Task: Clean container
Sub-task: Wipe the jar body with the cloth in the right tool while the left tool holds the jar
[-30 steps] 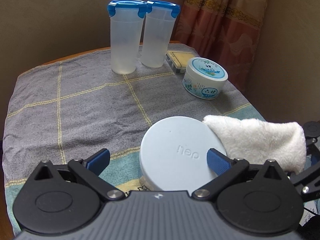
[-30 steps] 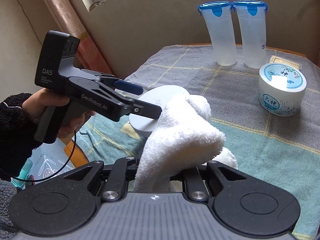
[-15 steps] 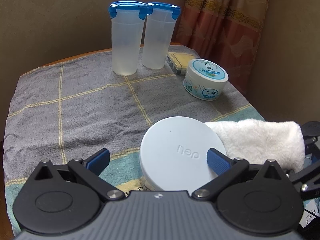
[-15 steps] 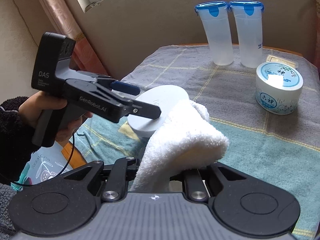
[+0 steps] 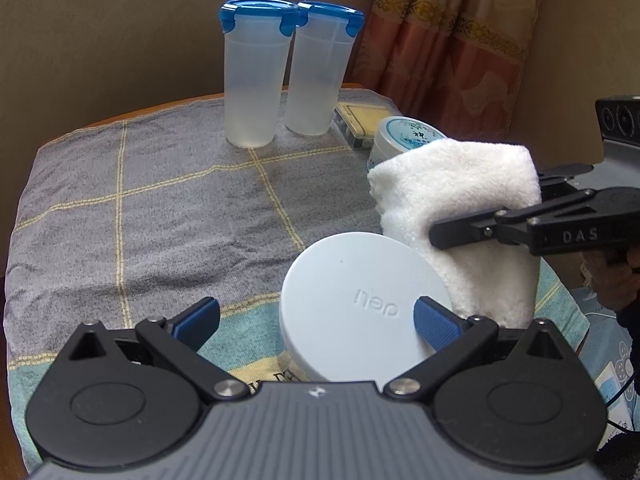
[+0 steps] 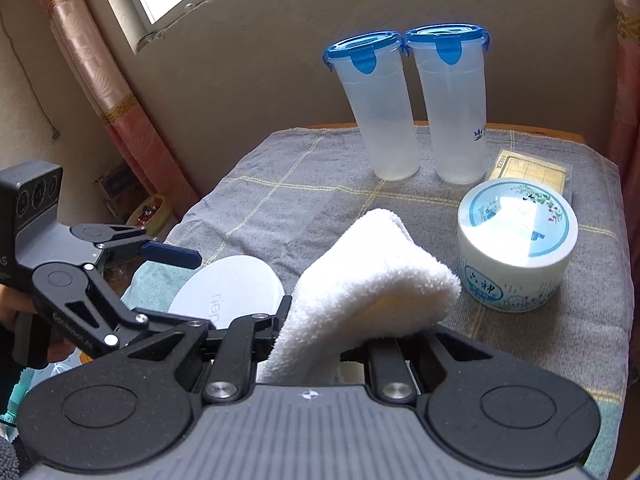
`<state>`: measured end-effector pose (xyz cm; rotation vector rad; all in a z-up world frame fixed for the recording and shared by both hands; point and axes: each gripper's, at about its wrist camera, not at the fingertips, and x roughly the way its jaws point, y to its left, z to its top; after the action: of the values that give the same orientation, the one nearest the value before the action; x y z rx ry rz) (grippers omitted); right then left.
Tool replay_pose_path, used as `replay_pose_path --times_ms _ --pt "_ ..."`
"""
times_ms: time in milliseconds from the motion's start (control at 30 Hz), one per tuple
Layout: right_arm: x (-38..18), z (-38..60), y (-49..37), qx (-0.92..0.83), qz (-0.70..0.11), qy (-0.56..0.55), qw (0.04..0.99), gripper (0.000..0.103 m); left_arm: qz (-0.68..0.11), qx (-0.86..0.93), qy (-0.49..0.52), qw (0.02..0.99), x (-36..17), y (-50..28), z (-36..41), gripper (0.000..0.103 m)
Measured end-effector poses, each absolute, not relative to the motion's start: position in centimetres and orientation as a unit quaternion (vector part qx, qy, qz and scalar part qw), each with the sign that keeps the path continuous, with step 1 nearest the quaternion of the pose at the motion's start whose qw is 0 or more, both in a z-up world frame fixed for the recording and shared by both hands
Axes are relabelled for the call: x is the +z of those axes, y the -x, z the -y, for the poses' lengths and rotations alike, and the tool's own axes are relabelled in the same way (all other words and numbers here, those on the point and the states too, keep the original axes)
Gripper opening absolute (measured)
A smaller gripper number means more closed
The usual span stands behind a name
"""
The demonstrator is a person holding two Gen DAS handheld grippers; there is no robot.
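Right tool clamps tight on the white cloth, raised just right of the round container, whose flat lid faces up between the left tool's wide-open fingers.

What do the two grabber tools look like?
Both are black linkage frames on ribbed grey bodies. The left tool has blue finger pads; the right tool says "DAS" in pale letters. A thin black cable hangs by the right hand's dark sleeve.
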<state>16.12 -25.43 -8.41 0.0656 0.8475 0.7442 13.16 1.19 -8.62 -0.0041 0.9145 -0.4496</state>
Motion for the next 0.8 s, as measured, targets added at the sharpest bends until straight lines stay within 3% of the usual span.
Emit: replay_pose_path --times_ms 800 --pt "-10.1 24.2 -8.2 0.375 -0.436 -0.042 0.817 0.02 -0.431 -0.201 -0.015 0.879 -8.3 -12.7 -0.6 0.103"
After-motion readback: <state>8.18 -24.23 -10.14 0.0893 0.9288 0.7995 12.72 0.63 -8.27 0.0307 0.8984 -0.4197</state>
